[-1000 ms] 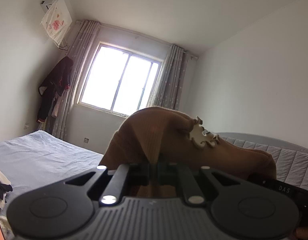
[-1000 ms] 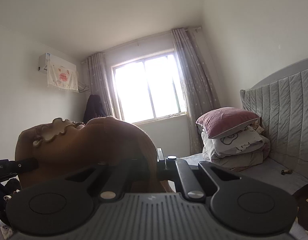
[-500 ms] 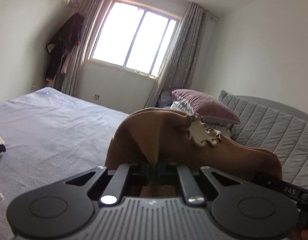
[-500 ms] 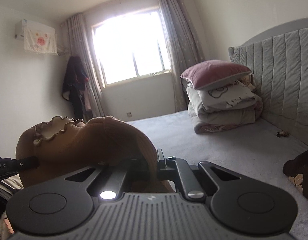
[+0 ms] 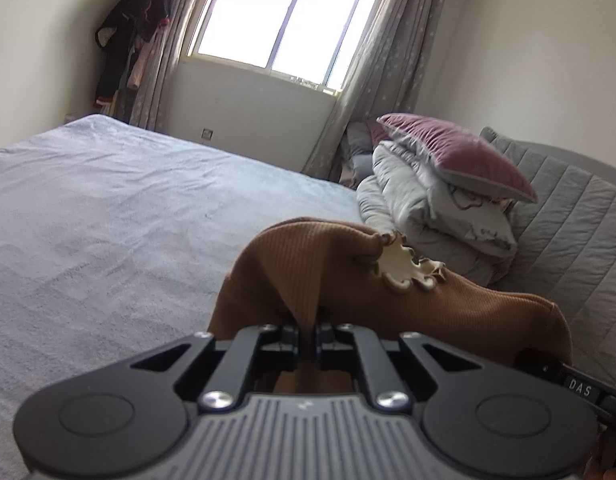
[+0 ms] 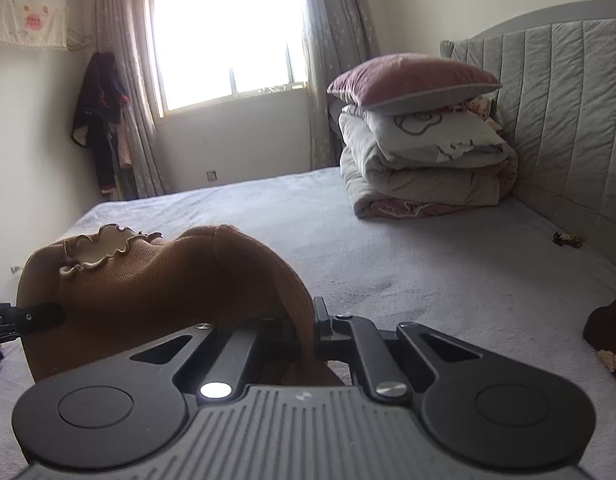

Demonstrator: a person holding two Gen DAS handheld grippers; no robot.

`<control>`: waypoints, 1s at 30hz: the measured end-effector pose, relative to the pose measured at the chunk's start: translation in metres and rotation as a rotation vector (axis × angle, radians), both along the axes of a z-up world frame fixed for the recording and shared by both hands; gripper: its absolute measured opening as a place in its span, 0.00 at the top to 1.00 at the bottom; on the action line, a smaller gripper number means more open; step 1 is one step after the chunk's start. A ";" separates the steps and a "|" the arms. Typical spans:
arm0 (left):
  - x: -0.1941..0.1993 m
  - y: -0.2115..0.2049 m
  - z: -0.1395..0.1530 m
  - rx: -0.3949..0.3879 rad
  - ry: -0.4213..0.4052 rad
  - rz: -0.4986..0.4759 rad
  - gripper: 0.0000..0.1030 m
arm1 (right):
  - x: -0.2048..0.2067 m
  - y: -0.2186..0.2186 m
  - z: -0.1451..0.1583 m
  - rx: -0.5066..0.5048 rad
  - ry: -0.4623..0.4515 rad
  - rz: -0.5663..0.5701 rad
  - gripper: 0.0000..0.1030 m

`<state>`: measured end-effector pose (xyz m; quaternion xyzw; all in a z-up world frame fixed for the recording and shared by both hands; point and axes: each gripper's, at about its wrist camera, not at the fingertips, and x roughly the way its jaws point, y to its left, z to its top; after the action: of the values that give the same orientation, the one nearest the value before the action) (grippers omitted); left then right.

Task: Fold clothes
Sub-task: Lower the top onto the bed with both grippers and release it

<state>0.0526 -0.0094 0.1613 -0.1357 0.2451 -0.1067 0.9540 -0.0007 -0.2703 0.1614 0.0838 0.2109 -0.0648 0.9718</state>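
A pale blue-grey bed [image 5: 119, 208] filled the room ahead of you, with a bright window [image 5: 283, 20] between grey curtains [image 6: 119, 80] on the far wall and dark clothes hanging [image 5: 135, 36] in the corner. At the head of the bed, a stack of folded quilts [image 6: 424, 168] carried a mauve pillow [image 6: 408, 80] against the padded grey headboard [image 6: 568, 112]. The stretch of bed in front of both grippers lay bare, apart from a small dark object [image 6: 568, 239] near the headboard — too small to identify.

At the right edge of the right wrist view, a dark brown item [image 6: 608, 326] was cut off by the frame. The lower part of the garment was hidden behind each gripper body, so you could not see whether it touched the bed.

You held the brown ribbed top [image 5: 448, 300] up between the two grippers, its cream ruffled neckline [image 6: 101, 250] bunched on the upper edge. Your left gripper [image 5: 308, 336] was closed to a narrow slit, pinching a fold of the fabric; your right gripper [image 6: 308, 330] was clamped on the other shoulder — both over the bed.
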 end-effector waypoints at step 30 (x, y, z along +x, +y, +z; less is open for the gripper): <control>0.056 0.023 -0.144 0.060 0.327 -0.003 0.35 | 0.050 -0.029 -0.128 0.083 0.295 0.006 0.58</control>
<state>0.1083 0.0134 0.0175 -0.1220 0.4002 -0.0773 0.9050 0.0495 -0.2988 0.0331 0.1128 0.3542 -0.0650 0.9261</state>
